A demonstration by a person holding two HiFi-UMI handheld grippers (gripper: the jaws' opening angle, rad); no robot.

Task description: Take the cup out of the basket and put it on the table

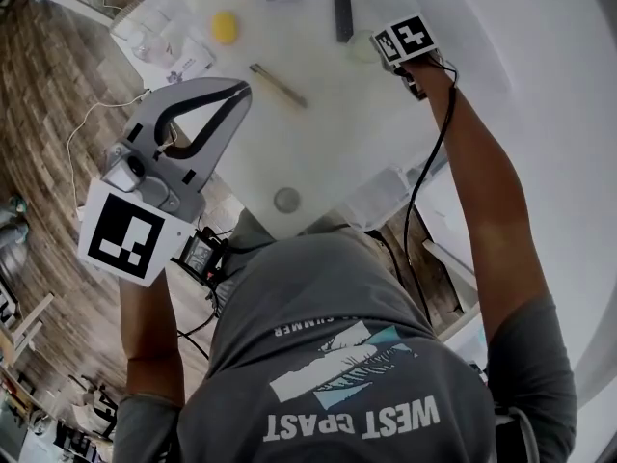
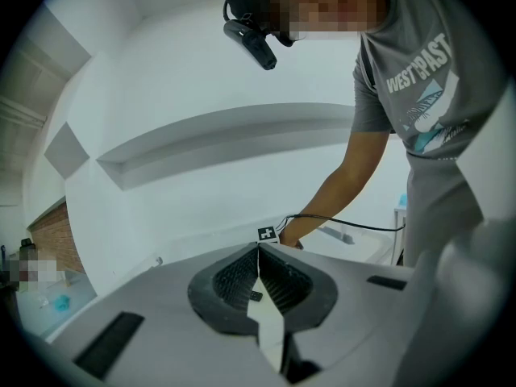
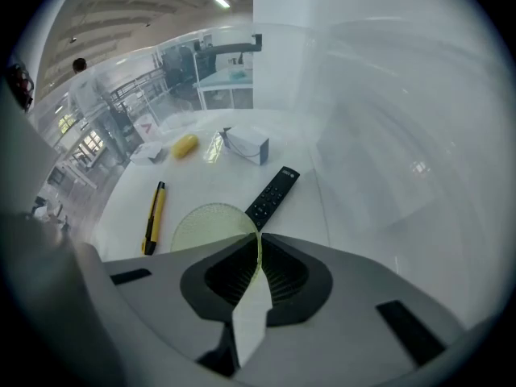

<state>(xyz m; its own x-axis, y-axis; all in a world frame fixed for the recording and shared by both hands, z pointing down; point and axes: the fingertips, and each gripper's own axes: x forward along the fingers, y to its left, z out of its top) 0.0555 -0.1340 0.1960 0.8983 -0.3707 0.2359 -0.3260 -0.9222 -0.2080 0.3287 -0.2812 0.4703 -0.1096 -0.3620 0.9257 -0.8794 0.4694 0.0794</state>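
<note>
White round bench (image 1: 318, 133) over wood floor (image 1: 39, 114). The right hand-held gripper (image 3: 257, 247) pinched the rim of the ribbed greenish cup (image 3: 205, 228) at the bench's 1 o'clock, apparently set down, with only release left to do. The left hand-held gripper (image 2: 258, 266), at 8 o'clock, was pressed together and empty.

Of the cup (image 3: 208, 226) only the upper part shows; the right gripper (image 3: 258, 235) hides the rest. The person's shirt (image 1: 328, 297) covers the near edge of the bench (image 1: 318, 143).
</note>
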